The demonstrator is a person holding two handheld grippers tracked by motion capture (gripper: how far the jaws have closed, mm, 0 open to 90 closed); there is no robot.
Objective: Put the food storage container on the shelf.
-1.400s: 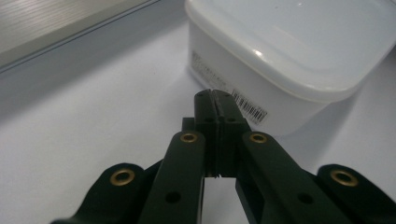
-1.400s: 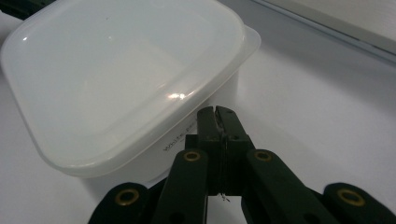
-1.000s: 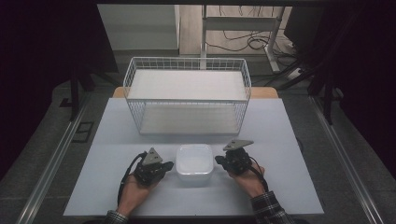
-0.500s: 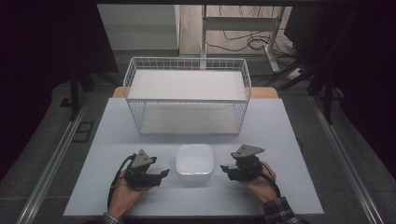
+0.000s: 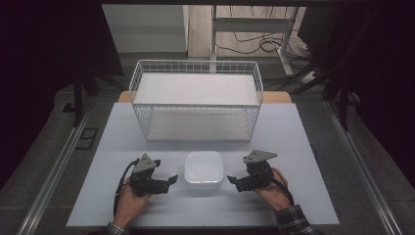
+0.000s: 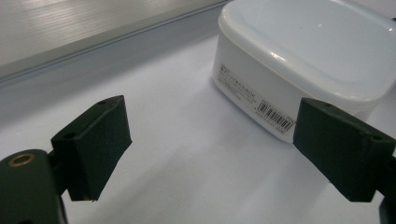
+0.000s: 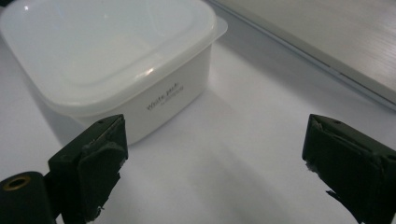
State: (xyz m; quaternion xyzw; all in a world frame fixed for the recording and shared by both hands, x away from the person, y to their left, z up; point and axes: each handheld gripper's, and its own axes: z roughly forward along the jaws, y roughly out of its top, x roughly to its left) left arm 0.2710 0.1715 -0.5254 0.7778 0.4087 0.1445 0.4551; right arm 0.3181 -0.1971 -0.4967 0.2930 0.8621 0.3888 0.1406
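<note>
Both hand-held grippers, left [image 5: 172, 180] and right [image 5: 232, 180], gape wide beside white container [image 5: 203, 168]

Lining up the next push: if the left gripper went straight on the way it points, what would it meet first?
Probably the white lidded plastic container. The left gripper, jaws open, points toward its near side; the container sits off-centre by one jaw, so that jaw would likely touch first.

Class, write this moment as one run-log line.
left gripper: open, beside container | right gripper: open, beside container | white lidded container: on table, unheld | wire basket: behind
</note>
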